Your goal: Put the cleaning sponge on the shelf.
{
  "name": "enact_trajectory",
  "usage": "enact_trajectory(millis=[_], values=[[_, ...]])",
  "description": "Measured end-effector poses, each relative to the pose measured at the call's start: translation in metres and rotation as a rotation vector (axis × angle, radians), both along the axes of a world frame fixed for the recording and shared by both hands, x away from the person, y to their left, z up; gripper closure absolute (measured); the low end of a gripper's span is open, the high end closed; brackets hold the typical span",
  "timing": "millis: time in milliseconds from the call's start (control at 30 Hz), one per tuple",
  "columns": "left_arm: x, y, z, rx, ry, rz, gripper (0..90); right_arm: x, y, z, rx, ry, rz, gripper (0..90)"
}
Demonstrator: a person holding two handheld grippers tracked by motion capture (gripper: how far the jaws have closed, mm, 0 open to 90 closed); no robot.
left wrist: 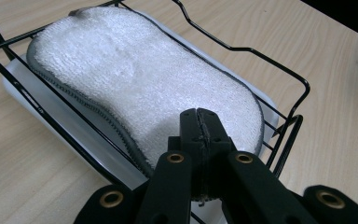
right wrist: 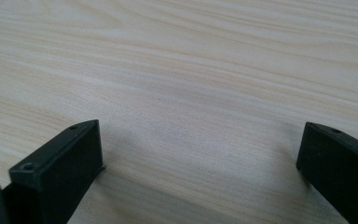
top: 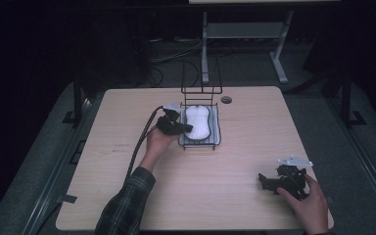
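A white terry sponge pad (top: 198,122) (left wrist: 135,79) with a grey edge lies flat in a black wire rack (top: 199,145) (left wrist: 303,93), which stands on a white tray (left wrist: 23,88) at the table's far middle. My left gripper (top: 188,128) (left wrist: 199,114) reaches in from the rack's left side. Its jaws are pressed together, with their tips over the near end of the pad, and I see nothing between them. My right gripper (top: 262,178) (right wrist: 200,149) rests low at the table's near right corner, open wide over bare wood.
The rack's tall wire back (top: 201,81) rises at its far end. A round cable hole (top: 226,99) sits in the tabletop just right of it. Light wood table (top: 127,196) spreads between the two hands. Another desk's legs (top: 279,63) stand on the floor beyond.
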State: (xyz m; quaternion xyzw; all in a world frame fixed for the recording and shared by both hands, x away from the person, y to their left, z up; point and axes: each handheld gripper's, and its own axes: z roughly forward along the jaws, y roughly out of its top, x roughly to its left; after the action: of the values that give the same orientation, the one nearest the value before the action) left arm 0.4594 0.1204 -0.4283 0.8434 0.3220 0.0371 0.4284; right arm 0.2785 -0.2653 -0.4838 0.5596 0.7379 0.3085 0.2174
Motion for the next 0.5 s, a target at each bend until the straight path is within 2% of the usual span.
enact_trajectory(millis=[200,267,300,467,500], values=[[-0.001,0.004,0.005,-0.006,-0.008,0.009,79.7,0.0,0.0,0.0,0.0,0.0,0.0,0.0],[-0.003,0.005,0.007,-0.007,-0.001,0.016,69.4,0.0,0.0,0.0,0.0,0.001,0.0,0.0],[-0.004,0.006,0.009,-0.003,0.0,0.012,69.4,0.0,0.0,0.0,0.0,0.0,0.0,0.0],[-0.012,0.012,0.016,0.001,-0.005,0.007,52.2,0.0,0.0,0.0,0.0,0.0,0.0,0.0],[-0.014,0.014,0.017,0.003,-0.01,0.005,52.2,0.0,0.0,0.0,0.0,0.0,0.0,0.0]])
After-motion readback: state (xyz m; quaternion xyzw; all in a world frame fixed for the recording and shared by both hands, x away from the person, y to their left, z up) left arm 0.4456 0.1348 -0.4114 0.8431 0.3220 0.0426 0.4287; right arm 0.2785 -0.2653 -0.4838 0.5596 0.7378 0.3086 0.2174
